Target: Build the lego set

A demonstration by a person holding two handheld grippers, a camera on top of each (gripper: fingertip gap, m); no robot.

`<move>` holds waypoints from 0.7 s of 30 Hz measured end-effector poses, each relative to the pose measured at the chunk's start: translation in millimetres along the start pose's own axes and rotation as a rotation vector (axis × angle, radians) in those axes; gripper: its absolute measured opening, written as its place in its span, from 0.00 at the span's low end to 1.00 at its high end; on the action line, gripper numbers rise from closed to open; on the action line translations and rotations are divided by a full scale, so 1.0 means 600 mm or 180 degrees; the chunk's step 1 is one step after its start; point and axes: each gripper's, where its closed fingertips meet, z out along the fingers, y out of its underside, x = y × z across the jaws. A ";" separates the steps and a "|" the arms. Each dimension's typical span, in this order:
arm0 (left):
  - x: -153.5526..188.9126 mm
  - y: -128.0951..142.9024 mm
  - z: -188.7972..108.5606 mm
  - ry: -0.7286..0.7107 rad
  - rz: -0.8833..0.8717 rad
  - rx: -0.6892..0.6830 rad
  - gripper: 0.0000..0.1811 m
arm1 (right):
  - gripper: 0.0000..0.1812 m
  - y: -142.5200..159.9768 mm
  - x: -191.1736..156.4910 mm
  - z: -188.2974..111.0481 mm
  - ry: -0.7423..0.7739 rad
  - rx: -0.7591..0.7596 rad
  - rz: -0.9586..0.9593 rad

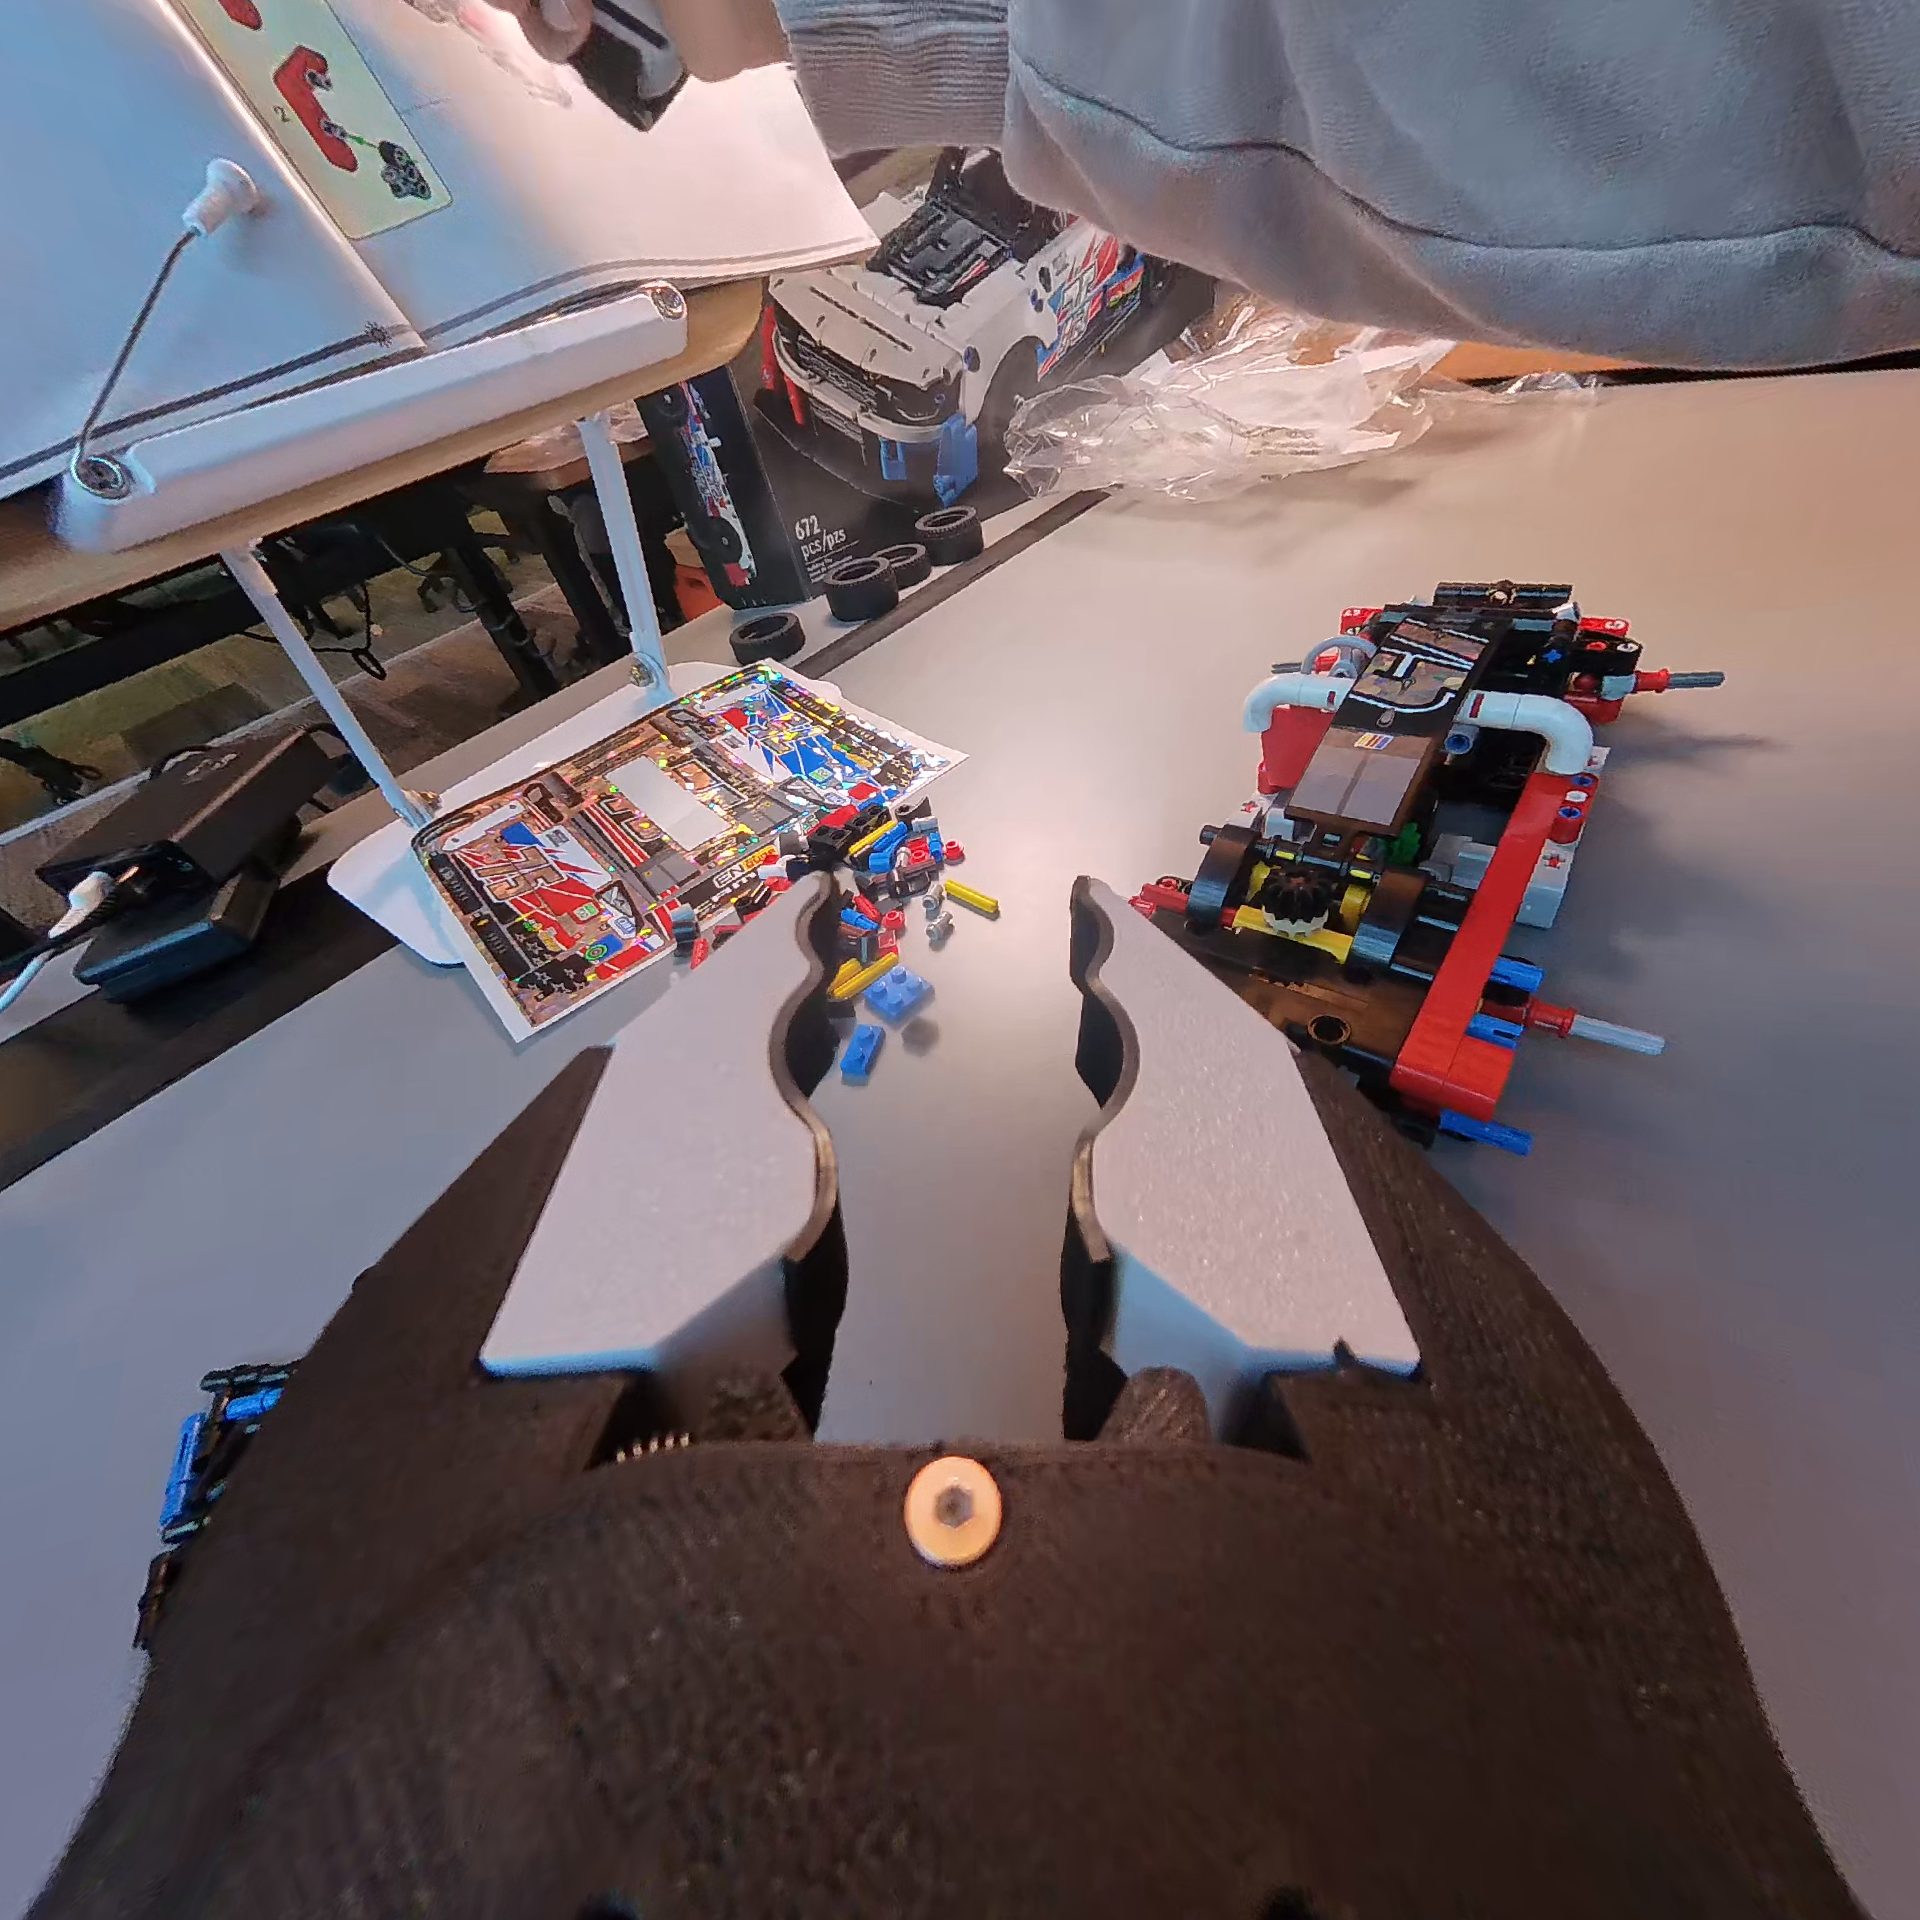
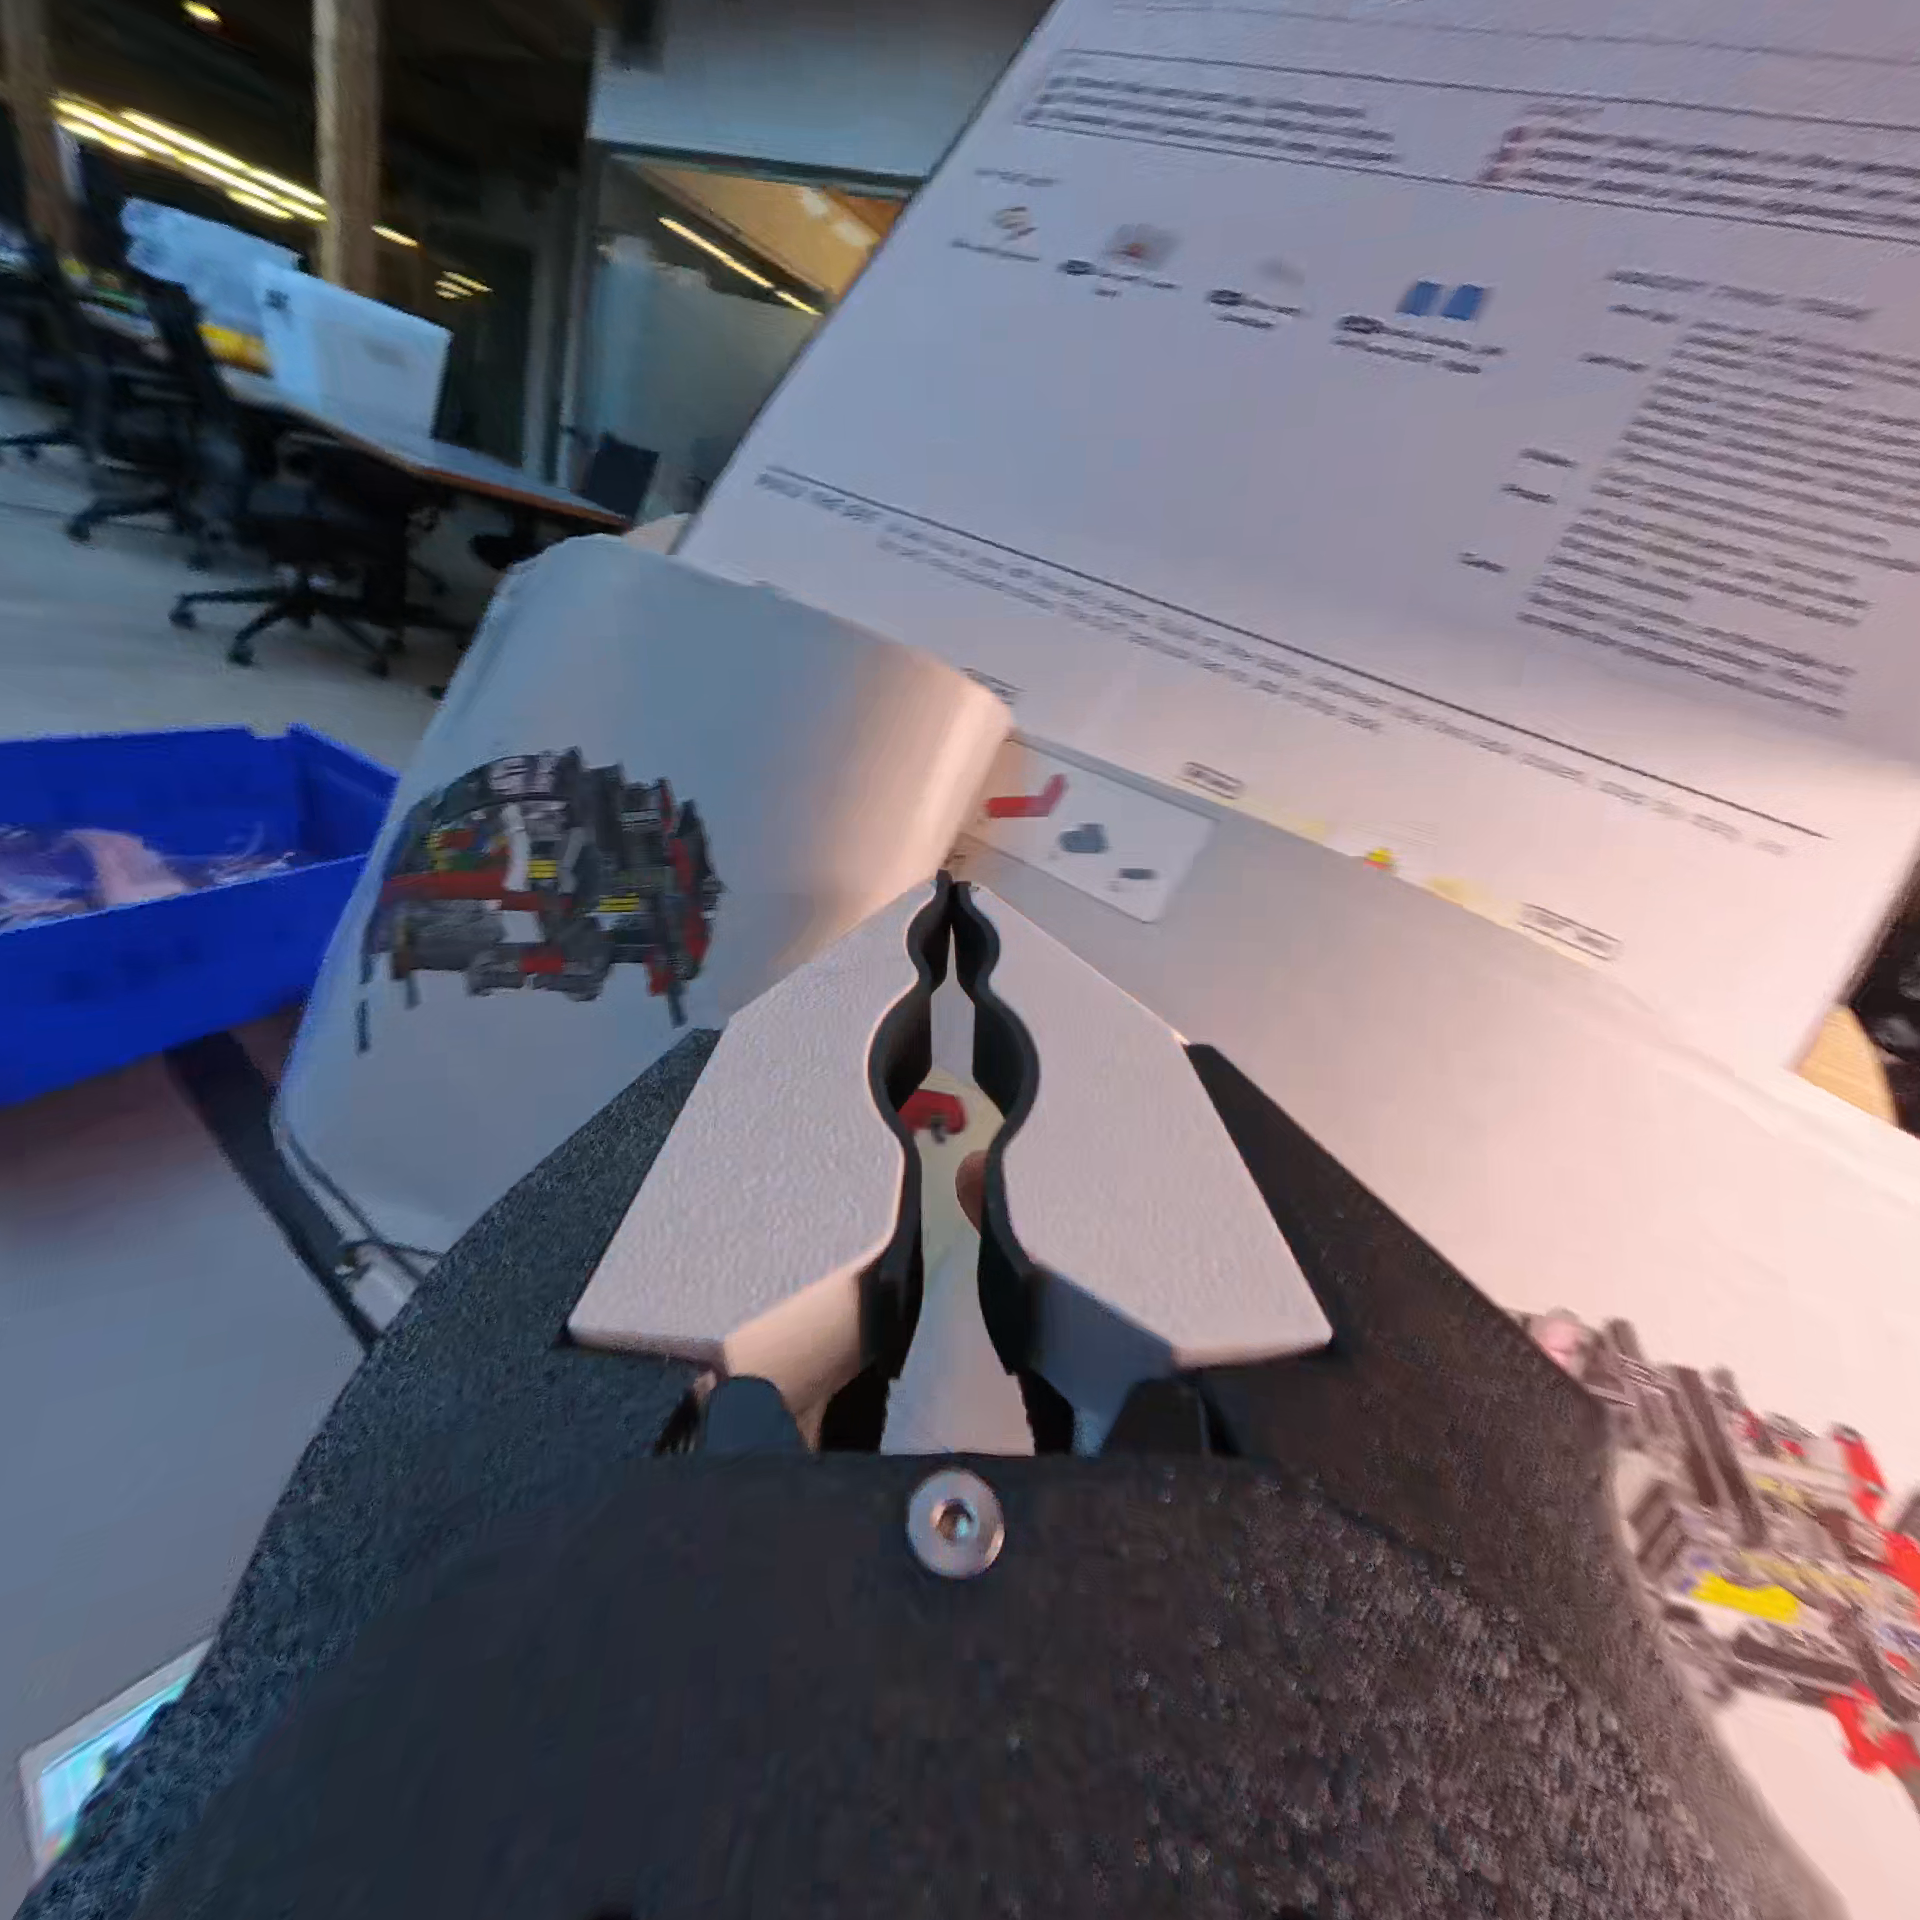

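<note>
My left gripper (image 1: 951,894) is open and empty, low over the grey table (image 1: 1039,644), pointing at a pile of small loose Lego pieces (image 1: 883,862). A partly built red and black car chassis (image 1: 1423,831) lies just to its right. A shiny sticker sheet (image 1: 644,831) lies to its left. The instruction booklet (image 1: 520,177) rests on a white stand (image 1: 364,405) at the upper left. My right gripper (image 2: 951,888) is shut on a curled booklet page (image 2: 644,748). It also shows in the left wrist view (image 1: 623,62).
The set's box (image 1: 883,343), several black tyres (image 1: 862,587) and a clear plastic bag (image 1: 1226,416) sit at the table's far edge. A grey sleeve (image 1: 1455,156) hangs overhead. A small blue and black assembly (image 1: 208,1455) lies beside my left gripper. A blue bin (image 2: 156,894) stands left of the booklet. There is about 40 centimeters between the tips of the two grippers.
</note>
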 end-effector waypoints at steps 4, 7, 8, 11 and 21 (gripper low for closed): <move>0.003 -0.002 0.000 0.0045 -0.0022 0.0010 0.24 | 0.00 0.008 0.053 0.002 0.0397 -0.0192 -0.0025; 0.007 -0.006 -0.003 0.0070 -0.0002 0.0042 0.24 | 0.00 0.007 0.059 0.002 0.0449 -0.0252 -0.0038; 0.008 -0.007 -0.003 0.0075 0.0005 0.0054 0.24 | 0.00 0.006 0.061 0.002 0.0472 -0.0262 -0.0056; 0.007 -0.010 -0.005 0.0068 0.0005 0.0068 0.24 | 0.00 0.009 0.062 0.004 0.0475 -0.0311 -0.0049; -0.010 -0.010 -0.013 -0.0083 -0.0087 0.0027 0.23 | 0.00 -0.013 -0.078 -0.106 -0.0724 0.0079 -0.0136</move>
